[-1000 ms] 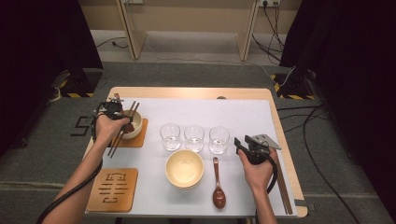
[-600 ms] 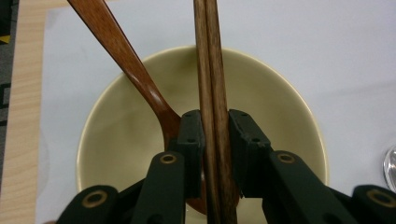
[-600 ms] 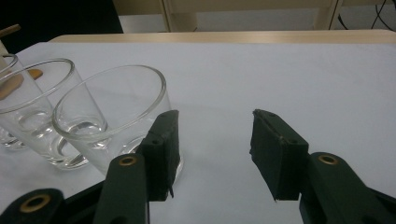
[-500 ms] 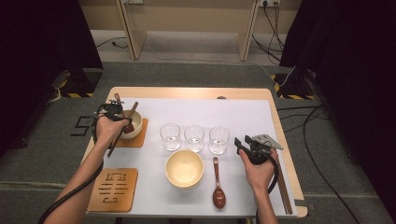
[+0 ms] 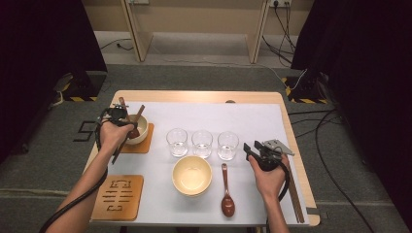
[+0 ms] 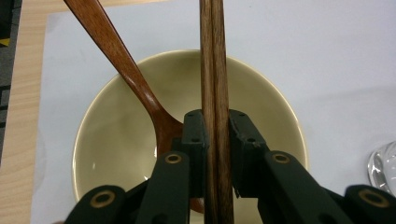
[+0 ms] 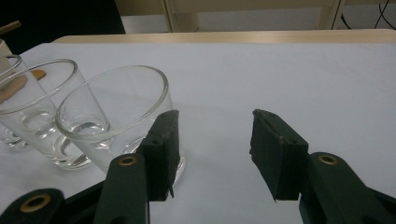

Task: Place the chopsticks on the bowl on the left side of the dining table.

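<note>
1. Grey floor lay all around the wooden table (image 5: 204,95) in the high view. The left gripper (image 5: 118,115) hung over a small bowl (image 5: 141,133) on a coaster, and three glasses stood off to its side. The right gripper (image 5: 256,150) waited near the closest glass (image 5: 228,145).
2. Seen from the left gripper, its jaws had just been closing and were clamped on the chopsticks (image 6: 215,74), right above the bowl (image 6: 261,102). A wooden spoon (image 6: 122,60) leaned beside them.
3. Seen from the right gripper (image 7: 212,140), its jaws were apart with nothing between them.
4. The step looked like picking up the chopsticks. Next, lift them straight up.
</note>
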`<state>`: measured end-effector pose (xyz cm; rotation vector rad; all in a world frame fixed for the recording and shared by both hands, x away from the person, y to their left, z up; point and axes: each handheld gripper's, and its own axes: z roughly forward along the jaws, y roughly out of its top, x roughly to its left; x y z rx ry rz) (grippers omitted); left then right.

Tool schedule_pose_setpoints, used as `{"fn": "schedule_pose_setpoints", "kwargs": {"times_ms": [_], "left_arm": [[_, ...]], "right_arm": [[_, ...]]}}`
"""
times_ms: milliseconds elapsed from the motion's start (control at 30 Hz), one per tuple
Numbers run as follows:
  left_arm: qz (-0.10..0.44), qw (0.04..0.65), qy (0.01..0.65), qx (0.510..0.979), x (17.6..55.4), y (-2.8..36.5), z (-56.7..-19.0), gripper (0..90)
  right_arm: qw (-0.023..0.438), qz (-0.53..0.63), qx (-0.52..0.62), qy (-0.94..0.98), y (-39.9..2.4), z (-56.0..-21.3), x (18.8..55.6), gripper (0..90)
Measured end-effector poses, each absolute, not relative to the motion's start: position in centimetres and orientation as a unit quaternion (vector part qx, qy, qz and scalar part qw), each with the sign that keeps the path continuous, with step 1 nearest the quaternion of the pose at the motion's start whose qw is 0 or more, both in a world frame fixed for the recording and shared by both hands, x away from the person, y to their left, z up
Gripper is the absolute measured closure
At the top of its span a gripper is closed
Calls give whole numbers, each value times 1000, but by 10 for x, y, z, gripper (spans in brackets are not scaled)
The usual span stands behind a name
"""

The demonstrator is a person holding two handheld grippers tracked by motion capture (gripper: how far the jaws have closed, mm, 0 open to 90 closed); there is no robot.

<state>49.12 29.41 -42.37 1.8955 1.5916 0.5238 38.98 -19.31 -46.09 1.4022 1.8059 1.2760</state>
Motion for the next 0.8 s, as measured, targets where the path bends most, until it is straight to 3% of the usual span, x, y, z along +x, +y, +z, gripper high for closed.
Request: {"fn": "schedule_pose_setpoints", "kwargs": {"times_ms": [800], "left_arm": [[209,320,600,703,467,304,-406,776]], "right_arm": [[268,473,502,673,-187,-453,396,524]]}}
